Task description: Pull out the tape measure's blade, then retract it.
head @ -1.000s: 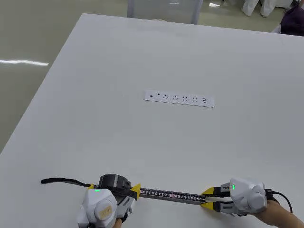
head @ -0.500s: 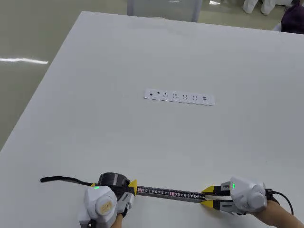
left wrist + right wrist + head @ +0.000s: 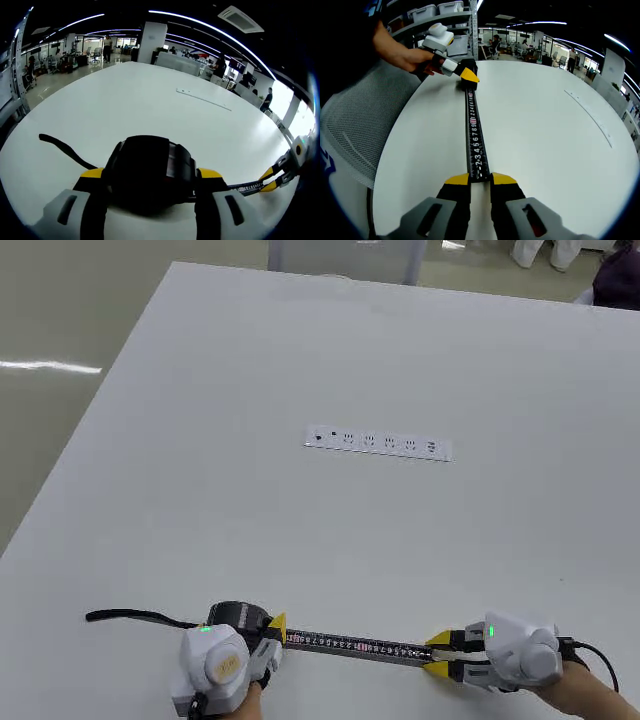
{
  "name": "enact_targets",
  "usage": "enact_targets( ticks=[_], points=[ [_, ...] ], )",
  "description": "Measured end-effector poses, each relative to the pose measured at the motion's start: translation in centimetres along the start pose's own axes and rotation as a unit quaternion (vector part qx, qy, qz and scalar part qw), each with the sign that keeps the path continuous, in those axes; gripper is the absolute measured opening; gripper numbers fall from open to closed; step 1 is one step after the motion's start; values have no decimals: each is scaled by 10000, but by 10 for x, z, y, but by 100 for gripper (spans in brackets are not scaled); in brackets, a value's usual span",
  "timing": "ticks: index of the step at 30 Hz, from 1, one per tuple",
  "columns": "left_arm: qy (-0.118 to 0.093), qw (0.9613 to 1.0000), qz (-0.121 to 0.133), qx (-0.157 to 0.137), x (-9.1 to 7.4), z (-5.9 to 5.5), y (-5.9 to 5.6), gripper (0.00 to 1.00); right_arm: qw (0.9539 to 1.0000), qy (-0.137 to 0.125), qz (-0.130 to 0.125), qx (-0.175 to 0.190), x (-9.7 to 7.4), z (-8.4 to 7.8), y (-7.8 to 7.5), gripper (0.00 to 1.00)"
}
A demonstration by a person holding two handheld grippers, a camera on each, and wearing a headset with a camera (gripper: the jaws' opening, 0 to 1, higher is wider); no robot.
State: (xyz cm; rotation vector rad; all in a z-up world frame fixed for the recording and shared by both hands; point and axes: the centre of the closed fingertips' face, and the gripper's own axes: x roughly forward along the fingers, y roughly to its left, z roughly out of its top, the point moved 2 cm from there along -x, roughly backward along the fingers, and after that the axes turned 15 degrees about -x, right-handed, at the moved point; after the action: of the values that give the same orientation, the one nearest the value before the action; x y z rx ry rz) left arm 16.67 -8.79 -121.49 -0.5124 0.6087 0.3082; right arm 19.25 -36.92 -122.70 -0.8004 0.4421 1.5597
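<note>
The black tape measure case (image 3: 240, 619) (image 3: 150, 172) rests on the white table near its front edge, my left gripper (image 3: 268, 638) (image 3: 150, 175) shut on it. Its dark wrist strap (image 3: 135, 617) (image 3: 62, 148) trails off to the left. The black blade (image 3: 355, 647) (image 3: 474, 139) with white numbers stretches flat along the table to the right. My right gripper (image 3: 438, 653) (image 3: 480, 179) is shut on the blade's end. In the right gripper view the case (image 3: 468, 68) and the left gripper (image 3: 461, 70) sit at the far end of the blade.
A white power strip (image 3: 377, 445) (image 3: 202, 98) (image 3: 592, 116) lies flat in the middle of the table (image 3: 330, 370). The table's left edge drops to a glossy floor (image 3: 60, 340). A grey chair back (image 3: 345, 260) stands at the far edge.
The visible blade between the two grippers has grown slightly longer; my left gripper with the case has shifted a little left. The right gripper has hardly moved.
</note>
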Motion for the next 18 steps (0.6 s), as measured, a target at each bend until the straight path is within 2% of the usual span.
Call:
enact_targets(
  ticks=[18],
  points=[
    [68,10000,-67,-22,0,0,1,67,10000,-15,-45,6,-2,2,-1,12]
  ],
)
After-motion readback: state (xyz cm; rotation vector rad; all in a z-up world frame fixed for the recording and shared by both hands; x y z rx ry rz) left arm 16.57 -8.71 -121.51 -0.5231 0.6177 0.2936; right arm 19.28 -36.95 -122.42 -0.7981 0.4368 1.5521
